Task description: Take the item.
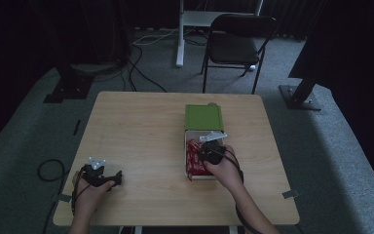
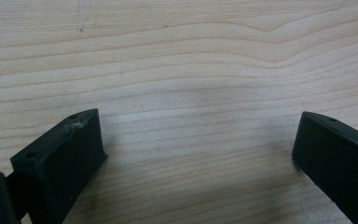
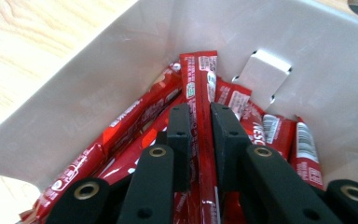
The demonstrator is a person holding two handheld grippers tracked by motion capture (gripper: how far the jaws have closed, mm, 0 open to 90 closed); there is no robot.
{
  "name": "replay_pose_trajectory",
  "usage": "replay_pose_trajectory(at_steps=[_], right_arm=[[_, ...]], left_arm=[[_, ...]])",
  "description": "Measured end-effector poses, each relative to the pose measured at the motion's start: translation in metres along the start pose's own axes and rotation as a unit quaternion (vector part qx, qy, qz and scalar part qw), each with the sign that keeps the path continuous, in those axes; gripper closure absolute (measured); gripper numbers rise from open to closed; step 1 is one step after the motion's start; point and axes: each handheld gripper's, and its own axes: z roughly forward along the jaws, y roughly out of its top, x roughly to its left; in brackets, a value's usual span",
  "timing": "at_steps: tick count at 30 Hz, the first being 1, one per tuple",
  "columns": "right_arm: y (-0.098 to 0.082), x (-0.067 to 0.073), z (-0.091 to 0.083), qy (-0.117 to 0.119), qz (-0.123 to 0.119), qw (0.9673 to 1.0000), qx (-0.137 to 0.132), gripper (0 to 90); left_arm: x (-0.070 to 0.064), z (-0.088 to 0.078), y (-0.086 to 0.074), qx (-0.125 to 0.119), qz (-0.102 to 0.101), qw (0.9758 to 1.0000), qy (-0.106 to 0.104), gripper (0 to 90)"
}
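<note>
So the right gripper (image 3: pixel 200 135) was down inside the white box (image 1: pixel 187 168) near the table's (image 1: pixel 141 141) right edge, jaws pinched tight on one red stick packet (image 3: pixel 200 93) from the pile. Looked like the grab step was done, so next it'd need a straight lift clear of the box walls. The left gripper (image 2: pixel 196 154) sat wide open, empty, by the near left corner.

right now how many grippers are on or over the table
2. The left gripper rests on the bare table at its near left corner, jaws open. The right gripper is down in the white box, shut on a red stick packet.
</note>
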Motion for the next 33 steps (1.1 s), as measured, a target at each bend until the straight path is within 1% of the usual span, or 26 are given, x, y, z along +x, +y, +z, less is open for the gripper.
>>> replay_pose_trajectory(at_steps=[2,4,5,6,9,10,16,20,22,23,24,25,26,27,28,29,30,31,33], right_arm=[[0.001,-0.001,-0.004,0.001,-0.001,1.0000,-0.007,79.0],[0.001,-0.002,-0.009,0.009,0.001,0.9999,-0.008,79.0],[0.001,-0.002,-0.009,0.009,0.001,0.9999,-0.008,79.0],[0.002,-0.003,-0.013,0.012,0.002,0.9999,-0.012,79.0],[0.002,-0.004,-0.018,0.013,0.006,0.9997,-0.020,79.0],[0.003,-0.005,-0.023,0.015,0.010,0.9994,-0.029,79.0],[0.006,-0.007,-0.036,0.022,0.016,0.9986,-0.046,79.0],[0.006,-0.007,-0.042,0.023,0.015,0.9983,-0.052,79.0],[0.007,-0.007,-0.048,0.024,0.016,0.9975,-0.064,79.0],[0.007,-0.007,-0.048,0.024,0.016,0.9975,-0.064,79.0],[0.007,-0.007,-0.051,0.022,0.018,0.9968,-0.074,79.0],[0.007,-0.007,-0.051,0.022,0.018,0.9968,-0.074,79.0],[0.007,-0.008,-0.054,0.019,0.023,0.9960,-0.085,79.0],[0.007,-0.008,-0.054,0.019,0.023,0.9960,-0.085,79.0],[0.006,-0.008,-0.056,0.016,0.027,0.9943,-0.102,79.0],[0.006,-0.008,-0.056,0.016,0.027,0.9943,-0.102,79.0],[0.006,-0.009,-0.059,0.016,0.028,0.9914,-0.126,79.0],[0.006,-0.008,-0.059,0.017,0.029,0.9903,-0.135,79.0],[0.006,-0.009,-0.061,0.014,0.031,0.9890,-0.144,78.9]], left_arm=[[0.000,0.000,0.000,0.000,0.000,1.0000,0.000,2.8],[0.000,0.000,0.000,0.000,0.000,1.0000,0.000,2.8],[0.000,0.000,0.000,0.000,0.000,1.0000,0.000,2.8],[0.000,0.000,0.000,0.000,0.000,1.0000,0.000,2.8],[0.000,0.000,0.000,-0.001,-0.001,1.0000,0.000,2.8],[0.000,0.000,0.000,0.000,0.000,1.0000,0.000,2.8],[0.000,0.000,0.000,0.000,0.000,1.0000,0.000,2.8],[0.000,0.000,0.000,0.000,0.000,1.0000,0.000,2.8],[0.000,0.000,0.000,0.000,0.000,1.0000,0.000,2.8],[0.000,0.000,0.000,0.000,0.000,1.0000,0.000,2.8],[0.000,0.000,0.000,0.000,0.001,1.0000,0.000,2.8],[0.000,0.000,0.000,0.000,0.001,1.0000,0.000,2.8],[0.000,0.000,0.000,0.000,0.001,1.0000,0.000,2.8],[0.000,0.000,0.000,0.000,0.001,1.0000,0.000,2.8],[0.000,0.000,0.000,0.000,0.001,1.0000,0.000,2.8],[0.000,0.000,0.000,0.000,0.001,1.0000,0.000,2.8],[0.000,0.000,0.000,0.000,0.000,1.0000,0.000,2.8],[0.000,0.000,0.000,0.000,0.000,1.0000,0.000,2.8],[0.000,0.000,0.000,0.000,-0.001,1.0000,0.000,2.8]])
